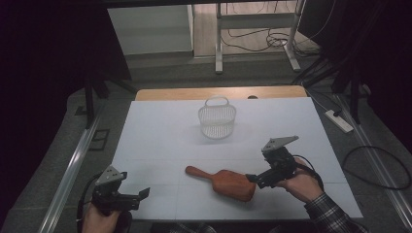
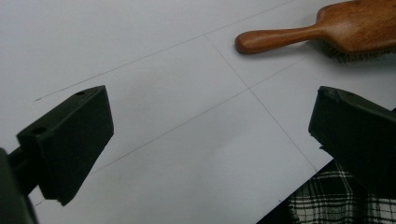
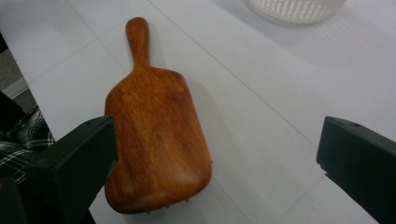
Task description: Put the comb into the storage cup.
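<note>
We record the wooden hairbrush [image 1: 226, 182] lying bristles-down on the white sheet [image 1: 160, 136] that covers the bench [image 1: 194, 93], in the near half and a little right of centre, its handle pointing left and slightly away from us. In the right gripper view the brush's smooth brown back [image 3: 156, 140] faces up, with a few bristle tips just showing under its broad end. Our right gripper [image 1: 253, 179] sits at that broad end, jaws spread wide and holding nothing; one jaw lies just beside the brush's edge, and we cannot tell whether it touches. Our left gripper [image 1: 142, 195] rests near the front left corner of the sheet, well apart from the brush, jaws likewise wide apart and empty; its own view catches the brush's handle [image 2: 275, 38] at the upper right. A white mesh basket [image 1: 217, 118] with a loop handle stands upright farther back, near the middle of the sheet. A plaid sleeve [image 1: 326, 213] covers the right forearm.
</note>
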Action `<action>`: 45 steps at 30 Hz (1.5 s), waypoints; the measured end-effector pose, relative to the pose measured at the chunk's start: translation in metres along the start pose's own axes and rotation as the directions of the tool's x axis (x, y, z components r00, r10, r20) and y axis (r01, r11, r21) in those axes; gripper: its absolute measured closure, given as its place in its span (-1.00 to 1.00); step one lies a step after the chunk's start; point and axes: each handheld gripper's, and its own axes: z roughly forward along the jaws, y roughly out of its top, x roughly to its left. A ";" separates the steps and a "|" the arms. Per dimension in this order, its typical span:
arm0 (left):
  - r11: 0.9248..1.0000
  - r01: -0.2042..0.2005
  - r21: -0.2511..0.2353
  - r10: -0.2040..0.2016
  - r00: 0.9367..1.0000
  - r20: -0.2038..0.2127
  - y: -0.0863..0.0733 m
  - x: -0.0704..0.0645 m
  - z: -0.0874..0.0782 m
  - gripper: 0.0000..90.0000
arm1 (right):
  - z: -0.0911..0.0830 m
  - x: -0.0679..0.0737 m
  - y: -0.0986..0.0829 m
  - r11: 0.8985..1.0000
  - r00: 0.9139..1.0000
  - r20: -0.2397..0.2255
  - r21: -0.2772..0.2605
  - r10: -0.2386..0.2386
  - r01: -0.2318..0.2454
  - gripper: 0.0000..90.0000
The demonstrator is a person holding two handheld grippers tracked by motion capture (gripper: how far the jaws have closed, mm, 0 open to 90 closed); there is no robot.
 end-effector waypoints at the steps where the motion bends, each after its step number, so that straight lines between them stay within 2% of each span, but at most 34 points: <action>1: 1.000 0.000 0.000 0.000 1.000 0.000 0.000 0.000 0.000 -0.98 | 0.002 0.001 0.002 1.000 1.000 -0.003 0.002 -0.002 0.002 -1.00; 8: 1.000 0.000 0.000 0.000 1.000 0.001 0.000 0.000 0.000 -0.98 | 0.016 0.008 0.013 0.999 0.999 -0.034 0.021 -0.035 0.035 -1.00; 16: 1.000 -0.001 0.000 0.001 1.000 0.002 0.000 0.000 0.000 -0.98 | 0.028 0.015 0.022 0.996 0.998 -0.033 0.064 -0.053 0.055 -1.00; 20: 1.000 -0.001 -0.001 0.001 1.000 0.002 0.000 0.000 0.000 -0.98 | 0.035 0.021 0.027 0.993 0.997 -0.027 0.092 -0.066 0.068 -1.00; 27: 1.000 -0.002 0.000 0.002 1.000 0.003 0.000 0.000 0.000 -0.98 | 0.047 0.029 0.035 0.987 0.995 -0.045 0.130 -0.090 0.095 -1.00; 37: 1.000 -0.004 0.001 0.004 1.000 0.003 0.000 0.000 0.000 -0.98 | 0.061 0.039 0.044 0.982 0.992 -0.070 0.148 -0.107 0.117 -1.00; 45: 1.000 -0.005 0.001 0.005 1.000 0.002 0.000 0.000 0.000 -0.98 | 0.074 0.048 0.051 0.974 0.987 -0.095 0.172 -0.133 0.148 -1.00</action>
